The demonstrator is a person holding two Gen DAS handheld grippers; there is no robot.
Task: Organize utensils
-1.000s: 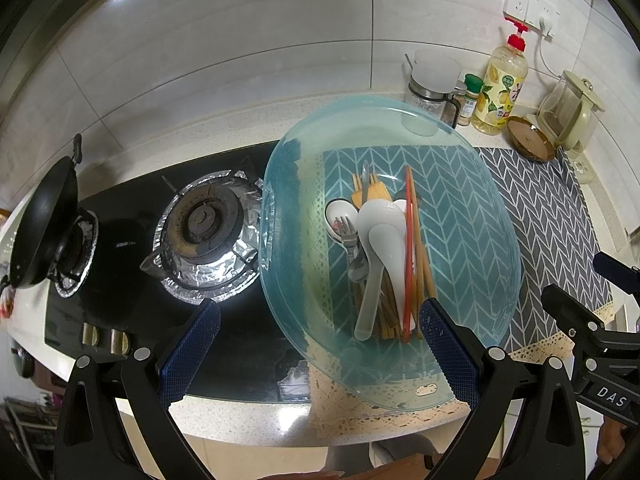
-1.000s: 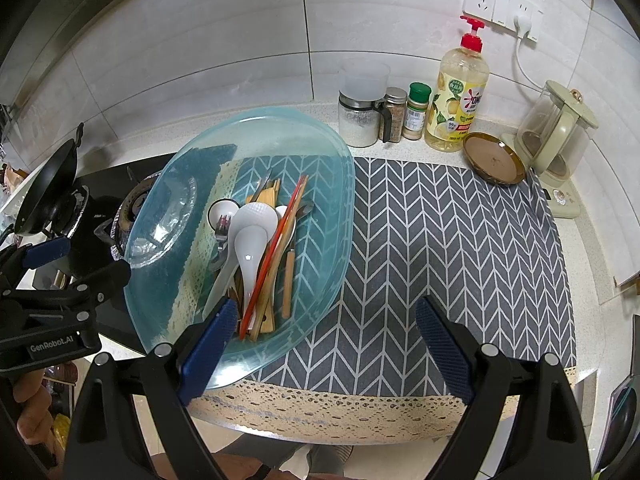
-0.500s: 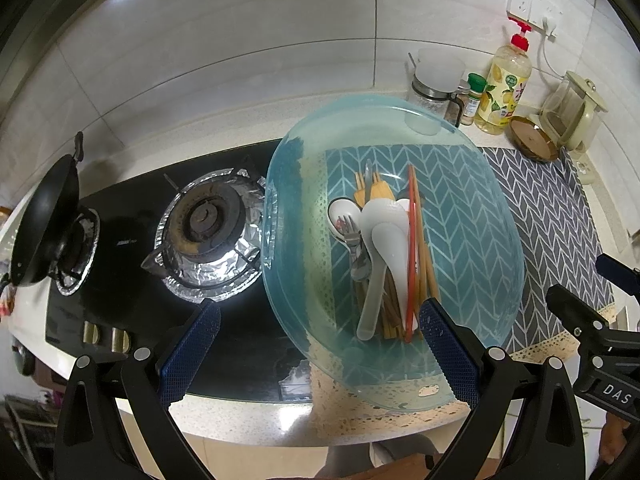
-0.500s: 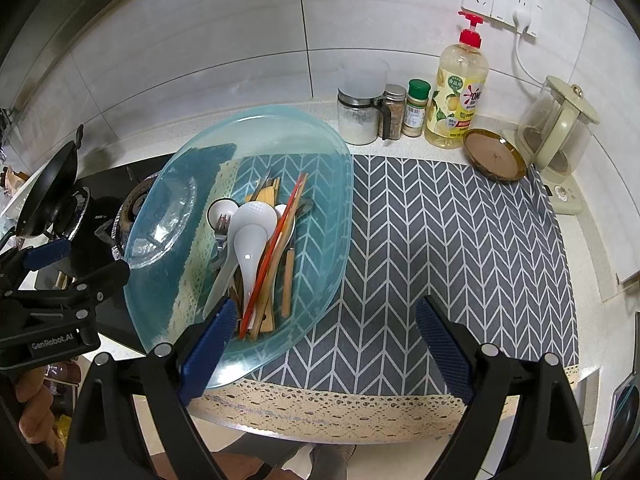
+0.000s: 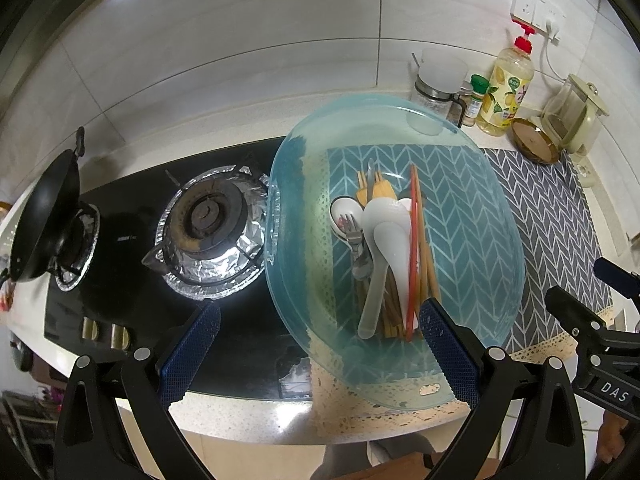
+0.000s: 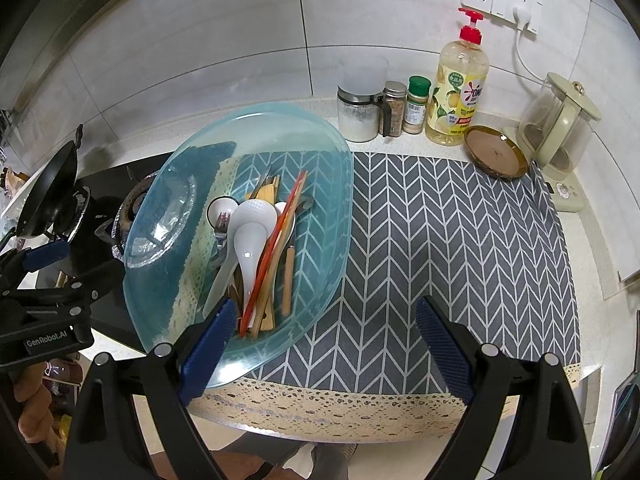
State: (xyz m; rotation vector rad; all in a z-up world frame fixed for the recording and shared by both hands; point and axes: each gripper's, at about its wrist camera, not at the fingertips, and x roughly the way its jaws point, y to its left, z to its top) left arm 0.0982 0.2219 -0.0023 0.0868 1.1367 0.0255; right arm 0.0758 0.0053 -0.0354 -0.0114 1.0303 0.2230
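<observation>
A large oval blue glass platter [image 5: 480, 216] [image 6: 328, 216] lies on the counter, half on the chevron mat and half over the stove edge. It holds a pile of utensils: white ceramic spoons [image 5: 380, 240] [image 6: 250, 236], a metal fork [image 5: 354, 236] [image 6: 220, 226], red chopsticks [image 5: 414, 240] [image 6: 276, 240] and wooden chopsticks and handles [image 6: 288, 280]. My left gripper [image 5: 320, 348] hangs open above the platter's near left edge. My right gripper [image 6: 320, 344] is open too, over the platter's near right rim and the mat. Neither holds anything.
A grey chevron mat [image 6: 460, 248] with a lace hem covers the right counter. At the back stand a jar [image 6: 358, 112], spice bottles [image 6: 416, 106], a soap bottle [image 6: 458, 92], a brown saucer [image 6: 496, 156] and a kettle [image 6: 560, 128]. A foil-lined gas burner [image 5: 208, 232] and black wok [image 5: 44, 216] sit left.
Both views have shifted only slightly; the left view drifted a little so the platter sits marginally further right. Nothing was grasped or moved.
</observation>
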